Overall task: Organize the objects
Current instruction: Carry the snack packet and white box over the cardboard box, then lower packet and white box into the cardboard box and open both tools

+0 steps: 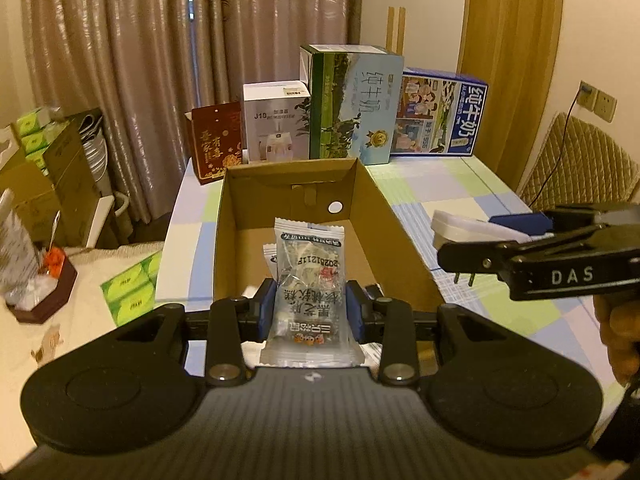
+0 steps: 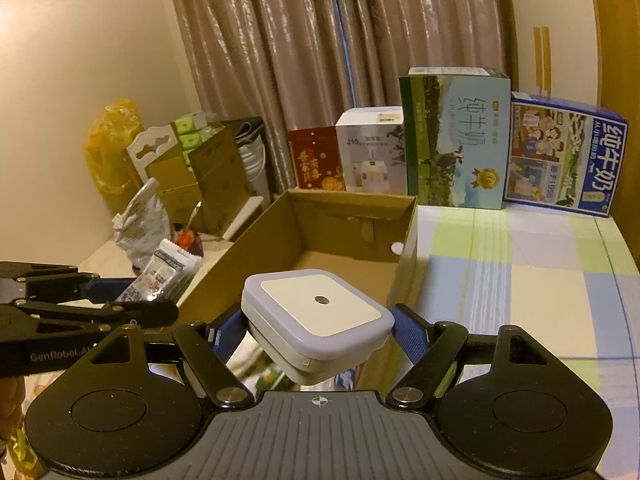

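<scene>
The left gripper is pinching 1 snack packet above the cardboard box at 12 o'clock; the right gripper is clamping the night light, which is tilting and risking slipping.

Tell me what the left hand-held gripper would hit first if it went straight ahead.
Probably the far wall of the cardboard box; the left hand-held gripper, shut on a snack packet, points into the open box. Depth is uncertain.
</scene>
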`<state>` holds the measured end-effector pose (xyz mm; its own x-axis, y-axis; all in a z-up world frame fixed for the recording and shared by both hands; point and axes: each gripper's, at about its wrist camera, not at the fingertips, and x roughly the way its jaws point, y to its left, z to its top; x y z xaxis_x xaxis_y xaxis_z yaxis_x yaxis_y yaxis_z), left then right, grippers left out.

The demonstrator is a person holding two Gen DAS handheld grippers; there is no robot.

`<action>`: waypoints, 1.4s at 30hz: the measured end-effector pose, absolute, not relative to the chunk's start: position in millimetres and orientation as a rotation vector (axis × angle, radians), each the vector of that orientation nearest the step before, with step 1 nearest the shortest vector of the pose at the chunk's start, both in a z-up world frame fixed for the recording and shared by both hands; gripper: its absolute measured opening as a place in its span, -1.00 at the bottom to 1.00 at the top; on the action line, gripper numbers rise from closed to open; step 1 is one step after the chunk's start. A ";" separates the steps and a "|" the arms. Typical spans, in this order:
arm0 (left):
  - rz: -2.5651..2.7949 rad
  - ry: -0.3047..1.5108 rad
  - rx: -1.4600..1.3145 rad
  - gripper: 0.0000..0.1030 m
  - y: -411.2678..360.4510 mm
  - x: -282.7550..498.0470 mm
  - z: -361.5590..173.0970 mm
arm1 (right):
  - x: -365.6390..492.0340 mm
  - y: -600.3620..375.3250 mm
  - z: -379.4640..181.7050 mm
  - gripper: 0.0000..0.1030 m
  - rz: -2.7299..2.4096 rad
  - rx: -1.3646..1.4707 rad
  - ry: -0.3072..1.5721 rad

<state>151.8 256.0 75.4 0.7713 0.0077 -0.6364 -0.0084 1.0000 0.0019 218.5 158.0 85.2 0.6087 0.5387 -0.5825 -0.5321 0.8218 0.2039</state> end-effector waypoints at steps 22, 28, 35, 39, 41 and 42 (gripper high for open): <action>-0.020 0.788 0.012 -0.40 289.7 257.2 36.3 | 312.1 183.7 48.8 0.47 0.582 0.046 0.762; -0.025 0.809 0.008 -0.40 293.0 274.6 21.8 | 324.6 180.9 45.9 0.47 0.582 0.069 0.755; -0.034 0.822 0.009 -0.37 291.8 296.2 5.3 | 336.9 179.7 44.4 0.47 0.579 0.085 0.750; -0.015 0.817 -0.005 -0.07 295.0 300.5 2.8 | 339.7 176.6 42.8 0.47 0.585 0.101 0.752; -0.014 0.805 0.000 -0.07 295.6 296.3 5.9 | 340.3 176.2 42.6 0.47 0.587 0.097 0.751; -0.008 0.804 0.003 -0.07 296.3 293.8 7.4 | 340.2 176.7 42.2 0.47 0.591 0.095 0.752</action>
<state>293.8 296.3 7.4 0.6941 -0.0062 -0.7199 0.0083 1.0000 -0.0006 340.2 176.7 42.2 0.5764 0.5374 -0.6156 -0.4710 0.8341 0.2871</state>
